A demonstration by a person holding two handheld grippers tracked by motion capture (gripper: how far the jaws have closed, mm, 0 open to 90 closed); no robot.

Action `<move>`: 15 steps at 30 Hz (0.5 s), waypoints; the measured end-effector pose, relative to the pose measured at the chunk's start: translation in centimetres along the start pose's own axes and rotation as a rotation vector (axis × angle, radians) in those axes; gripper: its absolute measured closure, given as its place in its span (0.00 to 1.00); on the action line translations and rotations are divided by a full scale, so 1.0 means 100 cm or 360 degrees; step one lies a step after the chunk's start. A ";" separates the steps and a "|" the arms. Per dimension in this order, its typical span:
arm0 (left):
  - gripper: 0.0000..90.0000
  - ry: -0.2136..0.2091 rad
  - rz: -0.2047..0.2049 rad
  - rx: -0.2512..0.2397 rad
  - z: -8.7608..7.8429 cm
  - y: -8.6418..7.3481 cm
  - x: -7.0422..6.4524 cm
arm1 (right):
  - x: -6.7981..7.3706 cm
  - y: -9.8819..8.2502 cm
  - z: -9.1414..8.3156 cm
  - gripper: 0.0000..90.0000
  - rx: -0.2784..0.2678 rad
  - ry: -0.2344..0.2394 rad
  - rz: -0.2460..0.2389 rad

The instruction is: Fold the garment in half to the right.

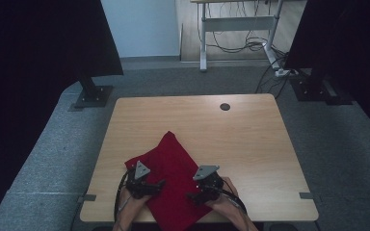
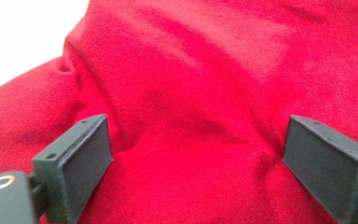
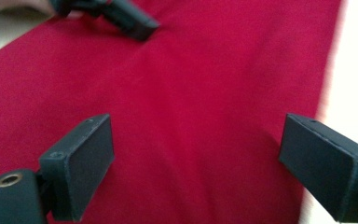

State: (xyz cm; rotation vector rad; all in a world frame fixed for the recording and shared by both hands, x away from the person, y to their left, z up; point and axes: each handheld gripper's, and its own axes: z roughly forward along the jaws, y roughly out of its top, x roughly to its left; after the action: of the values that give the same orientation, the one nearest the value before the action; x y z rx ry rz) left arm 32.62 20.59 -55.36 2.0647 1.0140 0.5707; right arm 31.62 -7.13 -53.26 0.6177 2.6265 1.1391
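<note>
I see a red cloth (image 1: 171,180) lying in the lower middle of the high view, on a pale wooden table (image 1: 250,139) with rounded corners. The cloth is a soft, fine-woven fabric, roughly diamond-shaped from here, one corner pointing up the frame and its lower end hanging over the near table edge. In the left gripper view its surface (image 2: 205,93) shows shallow folds and a puckered dent at upper left; in the right gripper view it (image 3: 191,93) lies flatter, its straight edge running down the right side.

My left gripper (image 1: 161,183) sits over the cloth's left part, jaws spread wide with nothing pinched. My right gripper (image 1: 191,196) is over the right part, jaws likewise apart and empty. Both are matte black with grey three-cornered plates on top.

A small dark round hole (image 1: 225,107) sits near the table's far edge. I can read no writing anywhere.
</note>
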 end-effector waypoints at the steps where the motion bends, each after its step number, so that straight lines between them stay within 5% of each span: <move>1: 0.07 0.0017 0.0003 -0.0012 -0.003 0.000 -0.001 | 0.000 0.000 0.000 0.11 0.0000 0.0000 0.0000; 3: 0.07 0.0017 0.0003 -0.0012 -0.003 0.000 -0.001 | -0.005 -0.009 0.007 0.11 0.0065 -0.0001 0.0006; 6: 0.08 0.0010 0.0010 -0.0072 -0.024 0.009 -0.002 | -0.010 -0.017 0.011 0.11 0.0061 0.0001 0.0028; 10: 0.08 -0.0006 0.0001 -0.0085 -0.028 0.009 -0.002 | -0.009 -0.017 0.012 0.11 0.0055 -0.0014 0.0013; 15: 0.08 -0.0127 -0.0103 0.0003 -0.041 -0.009 -0.009 | -0.009 -0.021 0.011 0.11 0.0009 -0.0025 0.0025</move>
State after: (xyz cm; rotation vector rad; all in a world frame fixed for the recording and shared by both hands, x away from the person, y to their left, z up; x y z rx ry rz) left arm 28.98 22.00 -53.62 2.0319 1.0305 0.4508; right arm 32.18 -8.08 -55.56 0.6470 2.6173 1.1268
